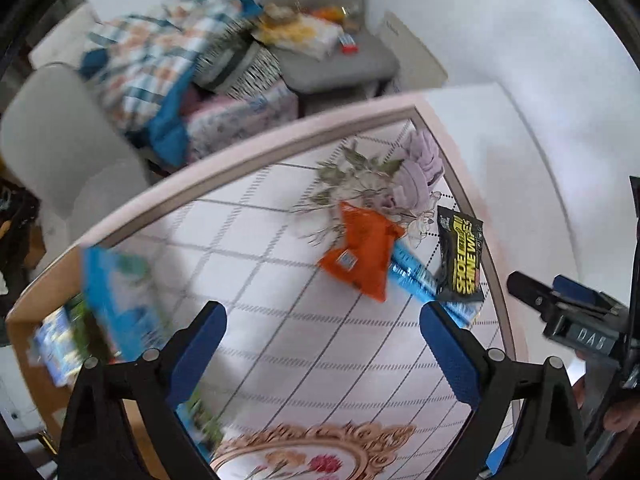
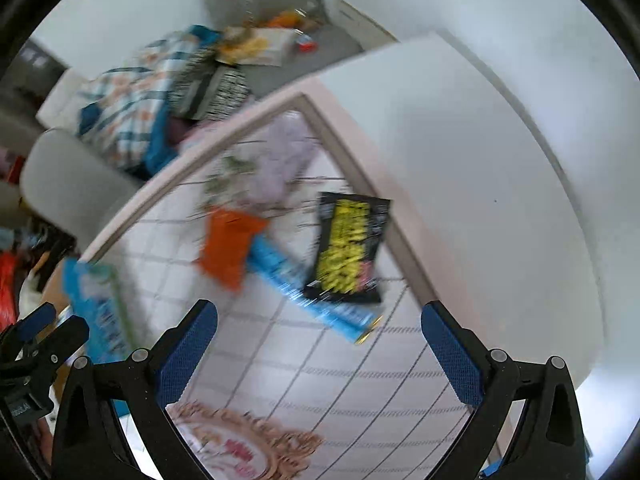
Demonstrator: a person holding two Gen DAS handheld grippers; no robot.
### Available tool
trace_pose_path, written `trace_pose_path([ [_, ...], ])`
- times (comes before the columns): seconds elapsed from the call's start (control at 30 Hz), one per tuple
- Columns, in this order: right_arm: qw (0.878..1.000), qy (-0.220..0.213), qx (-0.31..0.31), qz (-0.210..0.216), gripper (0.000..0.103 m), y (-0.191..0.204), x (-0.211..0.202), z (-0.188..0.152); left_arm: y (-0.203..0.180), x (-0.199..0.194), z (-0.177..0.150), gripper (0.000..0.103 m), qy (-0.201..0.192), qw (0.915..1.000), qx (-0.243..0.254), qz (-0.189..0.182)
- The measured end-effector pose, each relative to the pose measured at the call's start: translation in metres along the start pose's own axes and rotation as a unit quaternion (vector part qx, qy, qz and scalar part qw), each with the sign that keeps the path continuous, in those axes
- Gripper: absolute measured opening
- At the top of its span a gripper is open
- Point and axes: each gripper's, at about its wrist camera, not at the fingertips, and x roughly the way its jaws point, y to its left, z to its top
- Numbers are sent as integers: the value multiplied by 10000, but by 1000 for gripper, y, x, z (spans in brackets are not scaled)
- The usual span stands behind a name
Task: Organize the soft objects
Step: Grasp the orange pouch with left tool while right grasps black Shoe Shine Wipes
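I am holding my left gripper (image 1: 320, 344) and my right gripper (image 2: 320, 344) above the near part of the table (image 1: 400, 106), both with jaws spread wide and nothing between them; I judge I am keeping them open so either can drop onto a packet.

Under them I am seeing only the checked tablecloth (image 1: 312, 344) and its ornate floral medallion (image 1: 316, 456) at the near edge.

Farther along, toward the table's right edge, the soft packets are lying in a loose cluster: an orange pouch (image 1: 360, 256) overlapping a long blue wrapper (image 1: 424, 280), and a black-and-yellow packet (image 1: 460, 256) resting on that wrapper's other end. Because they overlap, I expect lifting one to drag its neighbour.

Beyond them a lilac cloth (image 1: 420, 168) is bunched near the far right corner.

At the left edge a cardboard box (image 1: 28, 320) is holding blue packages (image 1: 116, 304), probably where these belong.

Past the table, two grey chairs (image 1: 332, 52) and piled bedding (image 1: 152, 60) are crowding the floor.
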Motion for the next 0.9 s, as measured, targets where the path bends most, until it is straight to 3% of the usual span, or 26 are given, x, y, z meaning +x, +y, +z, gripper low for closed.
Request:
trace_pose_path([
  [0.13, 9987, 472, 200, -17, 103, -18, 57, 25, -20, 55, 29, 97, 536, 9981, 292, 100],
  [0.2, 9975, 647, 297, -16, 103, -23, 78, 28, -29, 82, 36, 85, 817, 9959, 384, 110],
  [0.27, 9959, 809, 396, 15, 103, -29, 97, 36, -37, 106, 39, 85, 1072, 9927, 516, 182],
  [0.4, 9933, 1040, 497, 22, 103, -34, 123, 44, -42, 142, 41, 62, 1490, 9872, 524, 202],
  [0.47, 9916, 1170, 539, 76, 101, -34, 134, 45, -40, 148, 40, 51, 1527, 9869, 453, 244],
  [0.53, 9897, 1310, 562, 122, 99, -32, 145, 44, -37, 147, 39, 50, 1477, 9881, 367, 226],
  [0.63, 9881, 1444, 526, 59, 85, -28, 162, 44, -35, 140, 35, 43, 1368, 9898, 308, 238],
  [0.7, 9905, 1308, 352, -218, 71, -19, 163, 44, -33, 130, 32, 41, 1235, 9918, 216, 246],
  [0.73, 9912, 1245, 291, -335, 58, -15, 162, 43, -31, 124, 30, 41, 1179, 9926, 173, 229],
  [0.9, 9922, 1176, 283, -300, 52, -14, 162, 34, -13, 90, 18, 41, 895, 9959, -49, 82],
])
